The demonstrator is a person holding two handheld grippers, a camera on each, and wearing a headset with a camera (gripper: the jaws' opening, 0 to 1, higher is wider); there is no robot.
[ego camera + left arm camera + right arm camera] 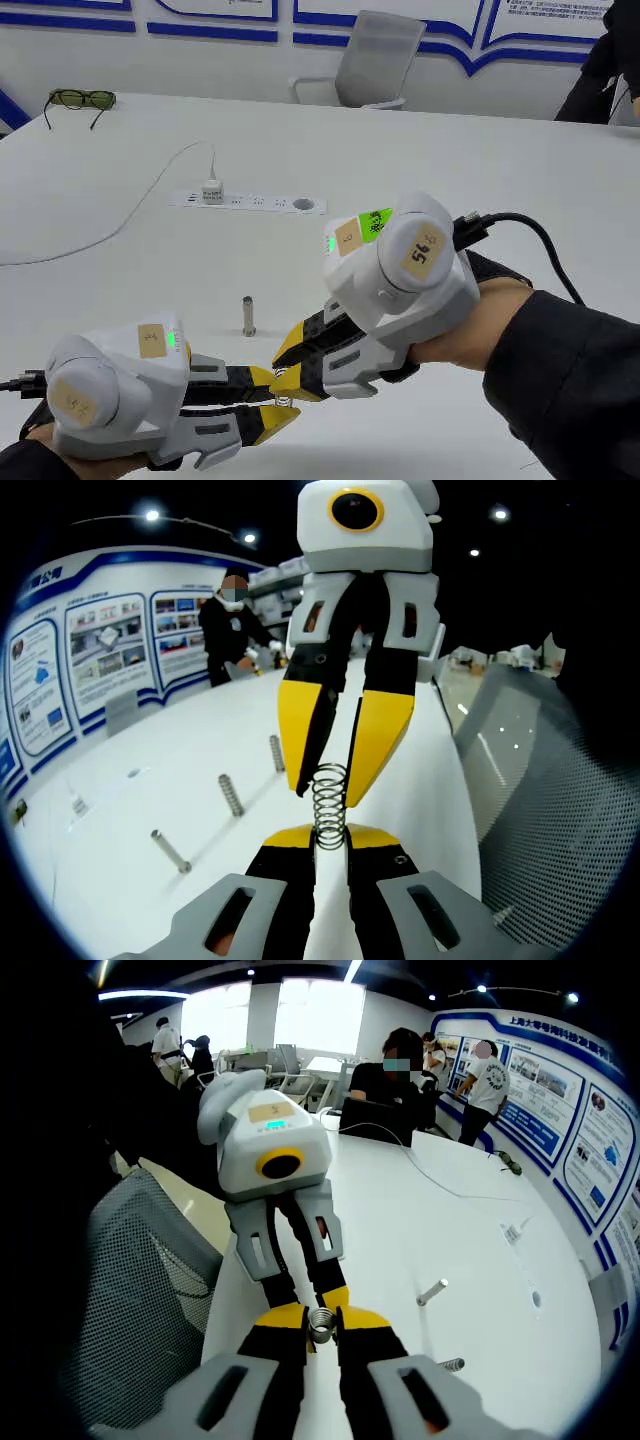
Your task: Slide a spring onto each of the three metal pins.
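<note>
A small steel spring is pinched between both grippers, which meet tip to tip low over the white table. My left gripper is shut on its near end. My right gripper comes in from the opposite side with its yellow fingers closed on the other end. One metal pin stands just beyond the fingertips. The left gripper view has a bare pin and two further pins that look coiled with springs.
A white power strip with a plug and cable lies mid-table. Dark glasses rest at the far left and a grey chair stands behind the table. A mesh chair is beside the table edge. People stand in the background.
</note>
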